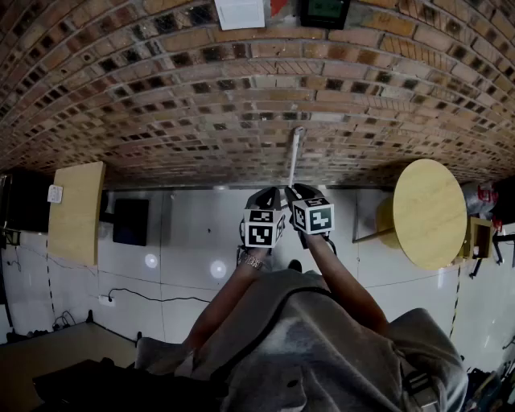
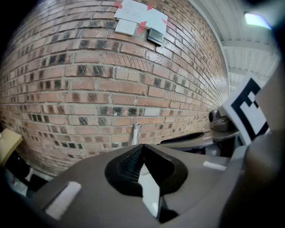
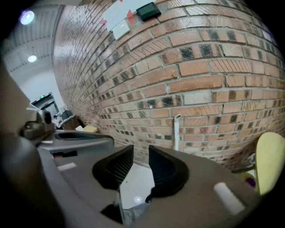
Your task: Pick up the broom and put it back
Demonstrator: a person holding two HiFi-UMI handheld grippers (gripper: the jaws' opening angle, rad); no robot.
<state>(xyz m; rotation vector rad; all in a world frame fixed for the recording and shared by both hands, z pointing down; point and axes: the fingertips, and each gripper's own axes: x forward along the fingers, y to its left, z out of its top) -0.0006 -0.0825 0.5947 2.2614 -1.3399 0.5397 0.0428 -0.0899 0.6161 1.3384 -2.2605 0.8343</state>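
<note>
The broom's white handle (image 1: 294,157) leans upright against the brick wall (image 1: 201,88). It also shows as a thin white pole in the left gripper view (image 2: 136,133) and the right gripper view (image 3: 176,132). The broom's lower end is hidden behind the grippers. My left gripper (image 1: 269,196) and right gripper (image 1: 293,192) are held side by side in front of the handle, short of it and angled down, and neither touches it. The left gripper (image 2: 141,149) has its tips together on nothing. A narrow empty gap separates the jaws of the right gripper (image 3: 140,153).
A round wooden table (image 1: 430,213) stands at the right by the wall. A wooden panel (image 1: 76,211) and a dark box (image 1: 130,221) sit at the left. A black cable (image 1: 145,298) runs across the white tiled floor. Papers and a small display (image 1: 324,10) hang on the wall.
</note>
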